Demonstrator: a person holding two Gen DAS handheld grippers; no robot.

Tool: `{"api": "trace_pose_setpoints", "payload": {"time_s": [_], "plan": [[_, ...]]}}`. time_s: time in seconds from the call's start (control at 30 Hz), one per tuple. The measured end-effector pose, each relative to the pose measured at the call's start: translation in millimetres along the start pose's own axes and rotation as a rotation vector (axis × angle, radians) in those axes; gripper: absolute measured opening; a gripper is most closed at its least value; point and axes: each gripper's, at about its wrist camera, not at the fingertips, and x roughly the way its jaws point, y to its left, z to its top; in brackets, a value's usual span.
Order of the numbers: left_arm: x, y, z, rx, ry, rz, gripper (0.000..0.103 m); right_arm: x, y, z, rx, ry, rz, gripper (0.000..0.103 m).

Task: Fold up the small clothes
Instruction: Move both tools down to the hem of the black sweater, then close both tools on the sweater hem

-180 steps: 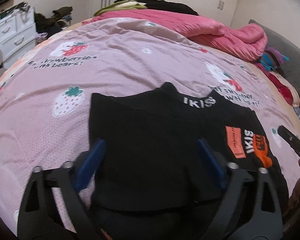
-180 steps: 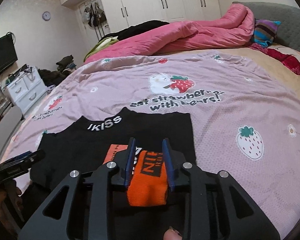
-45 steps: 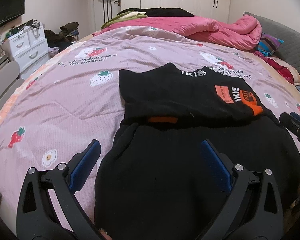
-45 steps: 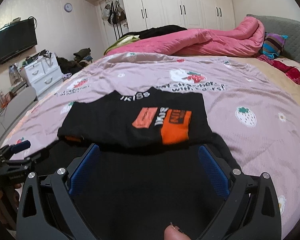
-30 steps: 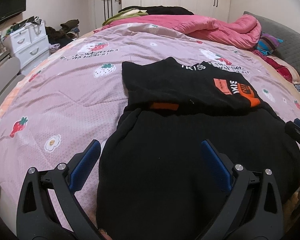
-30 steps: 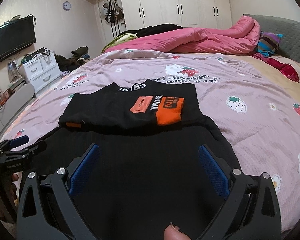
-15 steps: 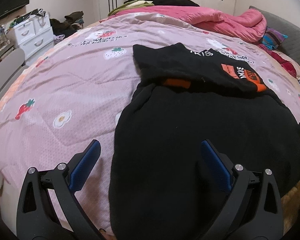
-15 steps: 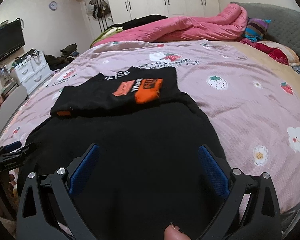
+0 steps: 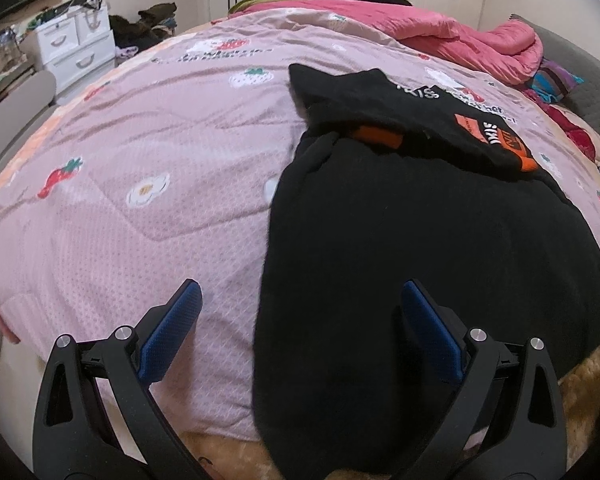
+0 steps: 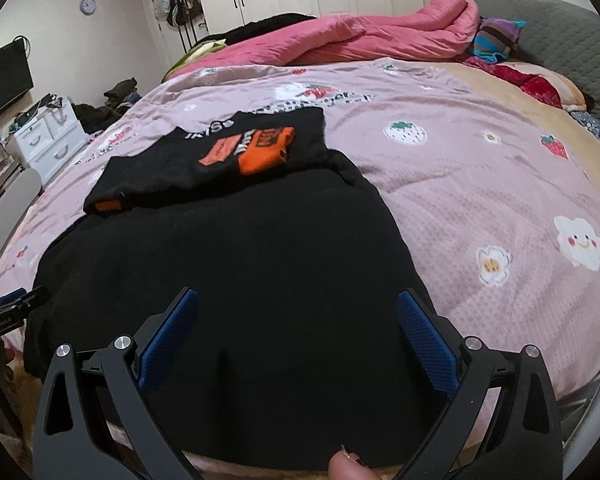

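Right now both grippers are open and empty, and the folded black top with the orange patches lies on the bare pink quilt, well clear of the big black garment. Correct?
Not quite. In the right wrist view the folded black top overlaps the far edge of the big black garment; it is not clear of it. The rest holds: left gripper and right gripper are open and empty, above the pink quilt.
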Motion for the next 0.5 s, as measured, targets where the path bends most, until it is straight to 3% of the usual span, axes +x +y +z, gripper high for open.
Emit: {"api": "trace_pose_setpoints", "payload": {"time_s": [0.07,0.3,0.5], "plan": [[0,5,-3,-0.015,0.011,-0.007,0.094,-2,-4,-3,0.01,0.003,0.002,0.098],[-7,17,-18,-0.074,0.025,-0.14,0.092,-7,-13,-8,0.029,0.009,-0.005,0.098],[-11,18,-29,-0.073,0.053,-0.172,0.058,-10,-15,-12,0.028,0.01,-0.015,0.098]]}}
